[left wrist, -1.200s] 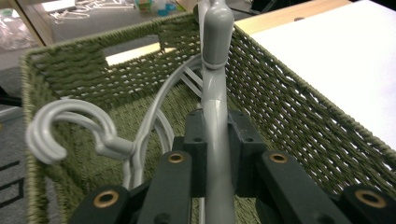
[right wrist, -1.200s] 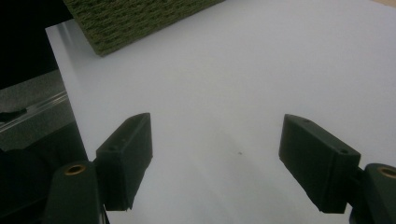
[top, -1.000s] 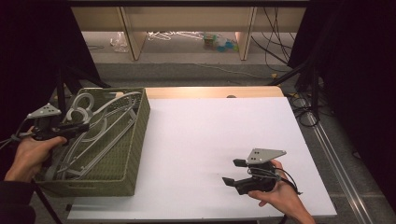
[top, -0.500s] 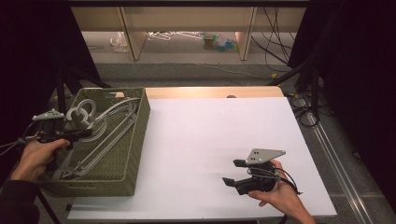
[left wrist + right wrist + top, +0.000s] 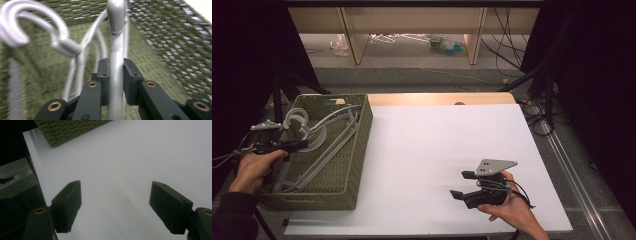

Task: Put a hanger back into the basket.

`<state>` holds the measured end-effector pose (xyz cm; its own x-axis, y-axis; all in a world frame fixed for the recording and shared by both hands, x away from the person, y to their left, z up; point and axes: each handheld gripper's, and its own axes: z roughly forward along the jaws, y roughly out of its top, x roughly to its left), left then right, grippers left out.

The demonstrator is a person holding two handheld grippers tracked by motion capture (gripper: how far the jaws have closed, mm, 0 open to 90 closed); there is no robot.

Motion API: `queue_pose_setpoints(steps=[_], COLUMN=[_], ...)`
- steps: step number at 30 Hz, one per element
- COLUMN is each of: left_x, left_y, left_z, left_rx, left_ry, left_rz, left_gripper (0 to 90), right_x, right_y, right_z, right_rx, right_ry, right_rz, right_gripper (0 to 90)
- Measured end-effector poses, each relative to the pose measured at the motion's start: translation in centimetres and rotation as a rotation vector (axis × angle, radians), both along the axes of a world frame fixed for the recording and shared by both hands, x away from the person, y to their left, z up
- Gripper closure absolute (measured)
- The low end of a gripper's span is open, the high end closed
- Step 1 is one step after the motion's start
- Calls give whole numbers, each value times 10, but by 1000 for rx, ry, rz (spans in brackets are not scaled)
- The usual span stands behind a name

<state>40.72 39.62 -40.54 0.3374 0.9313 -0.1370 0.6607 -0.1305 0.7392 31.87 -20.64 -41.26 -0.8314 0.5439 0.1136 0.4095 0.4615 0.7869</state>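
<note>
Because the basket (image 5: 354,165) sits at the worktop's (image 5: 437,150) left edge, within reach of the person's left side, its stock of grey hangers (image 5: 319,145) can be drawn from there.

Item 1: left hand-held gripper (image 5: 297,145), inside the basket near its left wall, clenched on the straight stem of one grey hanger (image 5: 115,65); in the left gripper view both pads press the stem just below its neck, likely so the hanger can be lifted free of the tangle beside it.

Item 2: right hand-held gripper (image 5: 464,185), near the worktop's front right corner, jaws released and wide apart over bare white surface, grasping nothing, apparently in wait.

Markings: no brand, label or legible writing anywhere.
</note>
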Motion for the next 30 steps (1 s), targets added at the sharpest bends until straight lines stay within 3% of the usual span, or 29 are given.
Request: queue_pose_setpoints(steps=[9,10,11,12,13,16,17,21,25,30], left_x=[4,4,4,5,5,5,5,4,5,7], left_y=[1,3,4,3,0,2,1,0,-4,-5], left_z=[-7,-6,-7,-8,-9,-8,-9,-8,-8,-9], left_rx=[64,113,123,123,88,160,167,193,257,244], left_ry=[11,25,32,23,4,25,7,21,25,39], left_rz=[40,14,11,19,52,36,44,45,74,83], left_gripper=[710,701,693,688,686,672,664,654,605,563], right_x=[1,0,1,0,0,1,1,1,1,1], right_y=[-1,-1,-1,-1,-1,-1,-2,-2,-2,-3], right_z=[0,0,0,-1,0,-1,-1,-1,-1,0], right_rx=[2,1,-2,-2,-2,0,0,2,1,-1], right_ry=[-4,-4,-2,-1,-2,-2,3,-1,-2,-2], right_rz=[-6,-6,-2,-1,-1,-7,-8,-9,-10,-10], right_gripper=[268,268,268,268,268,268,268,268,268,268])
